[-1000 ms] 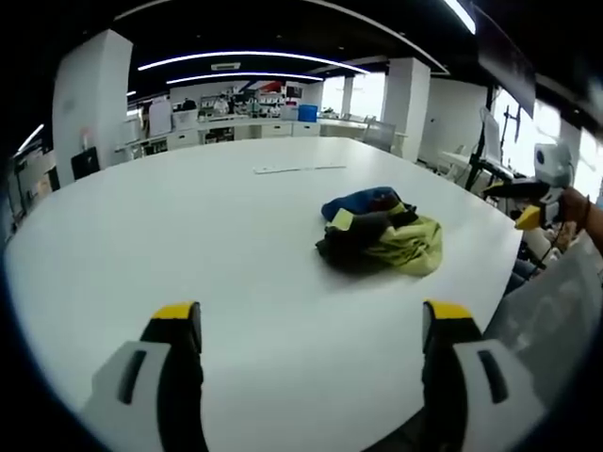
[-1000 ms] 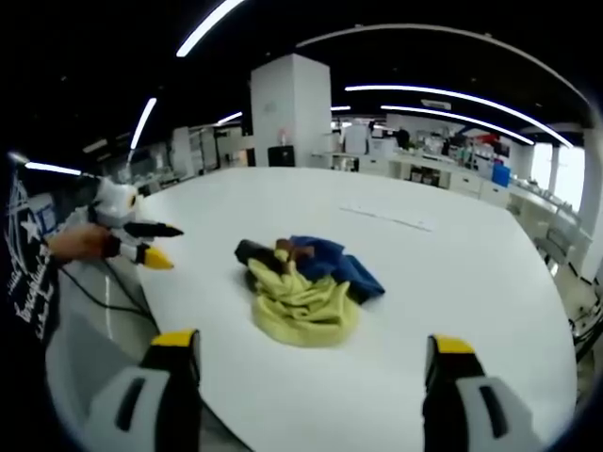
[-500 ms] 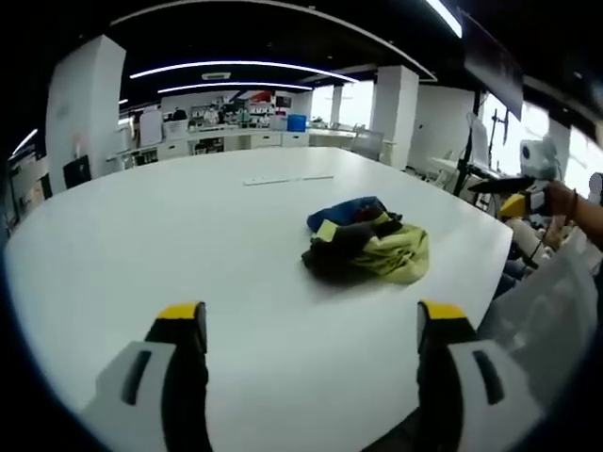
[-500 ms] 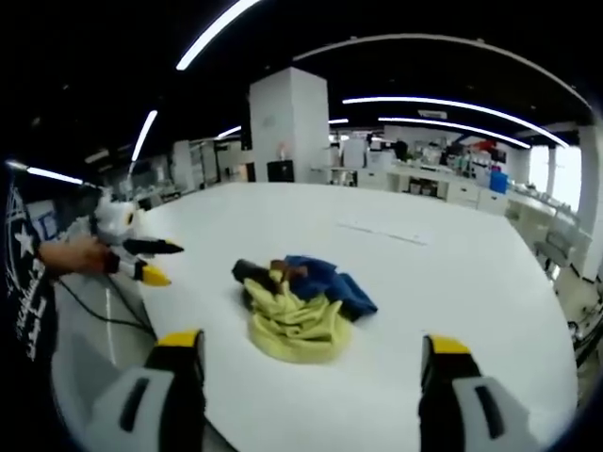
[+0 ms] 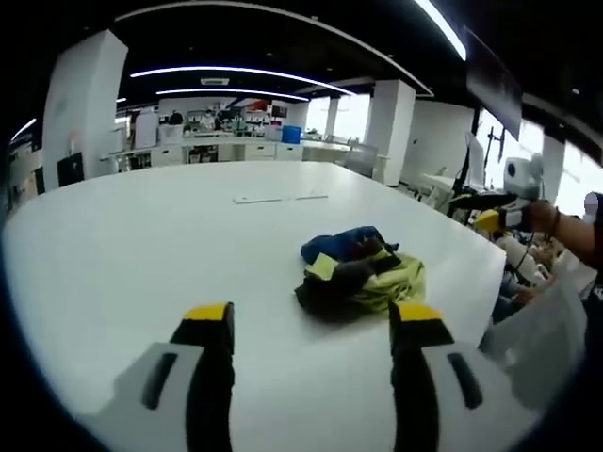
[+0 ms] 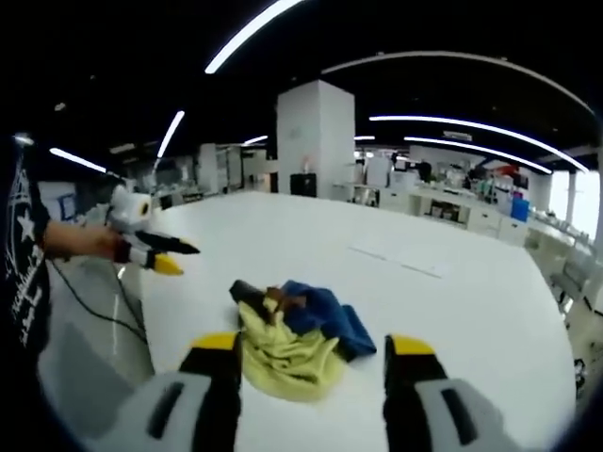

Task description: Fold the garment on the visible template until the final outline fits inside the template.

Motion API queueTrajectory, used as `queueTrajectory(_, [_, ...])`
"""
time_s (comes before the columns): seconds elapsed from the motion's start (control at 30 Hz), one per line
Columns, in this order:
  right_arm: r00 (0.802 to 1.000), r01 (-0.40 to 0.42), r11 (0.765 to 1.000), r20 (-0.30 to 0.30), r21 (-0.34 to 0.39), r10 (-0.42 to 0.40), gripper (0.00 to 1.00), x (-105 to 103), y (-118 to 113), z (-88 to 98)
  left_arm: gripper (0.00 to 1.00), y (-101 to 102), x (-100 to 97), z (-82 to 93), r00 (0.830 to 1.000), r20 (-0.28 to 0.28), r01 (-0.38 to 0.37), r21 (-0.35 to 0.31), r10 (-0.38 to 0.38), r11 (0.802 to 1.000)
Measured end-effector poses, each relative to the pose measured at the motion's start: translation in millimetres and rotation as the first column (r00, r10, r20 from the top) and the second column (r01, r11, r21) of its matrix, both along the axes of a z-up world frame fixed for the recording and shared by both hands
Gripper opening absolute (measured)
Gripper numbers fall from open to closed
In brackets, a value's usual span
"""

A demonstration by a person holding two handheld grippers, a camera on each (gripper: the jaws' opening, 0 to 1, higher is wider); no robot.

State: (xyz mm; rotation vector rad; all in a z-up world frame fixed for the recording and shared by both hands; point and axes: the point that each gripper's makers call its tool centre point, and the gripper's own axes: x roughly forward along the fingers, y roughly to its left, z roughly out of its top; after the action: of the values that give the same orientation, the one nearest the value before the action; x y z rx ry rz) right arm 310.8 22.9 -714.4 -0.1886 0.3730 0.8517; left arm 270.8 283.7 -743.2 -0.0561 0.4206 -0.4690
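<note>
A crumpled pile of garments (image 5: 358,273) in blue, black and yellow-green lies on the white table (image 5: 141,235). In the left gripper view my left gripper (image 5: 312,325) is open with nothing between its jaws, short of the pile. At the right edge of that view a hand holds the right gripper (image 5: 495,209) beyond the table's rim. In the right gripper view the same pile (image 6: 292,330) sits just ahead of my open right gripper (image 6: 313,350), and the left gripper (image 6: 155,256) hovers at the table's left edge, held by a hand.
A thin pale strip (image 5: 281,198) lies flat on the table behind the pile, also seen as the strip (image 6: 396,261). White pillars (image 6: 316,137), desks and shelves stand far behind. A person's dark sleeve (image 6: 21,245) is at the left, a cable hanging below it.
Both grippers' jaws have narrowed somewhat but stay open. Both cameras have shifted slightly, so the pile sits nearer the jaws in each view.
</note>
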Motion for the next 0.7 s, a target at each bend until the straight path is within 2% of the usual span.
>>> queueTrajectory(0.17, [0.999,-0.053,0.998,0.002,-0.016,0.053,0.5,7,12,-5.3,0.56,-11,12.2,-0.9,0.999,-0.001,0.041,-0.002,-0.041,0.999])
queueTrajectory(0.4, [0.994,-0.11,0.994,-0.029,-0.026,0.11,0.41,19,29,-22.2,0.5,-26,26.3,-3.7,0.997,-0.012,0.077,-0.019,-0.078,0.997])
queueTrajectory(0.57, [0.985,-0.164,0.986,-0.051,-0.028,0.163,0.29,26,42,-33.2,0.46,-33,36.7,-7.7,0.996,-0.023,0.087,-0.036,-0.088,0.996])
queueTrajectory(0.7, [0.978,-0.199,0.98,-0.073,-0.014,0.197,0.25,34,53,-42.1,0.42,-38,45.4,-13.9,0.994,-0.034,0.1,-0.049,-0.102,0.994])
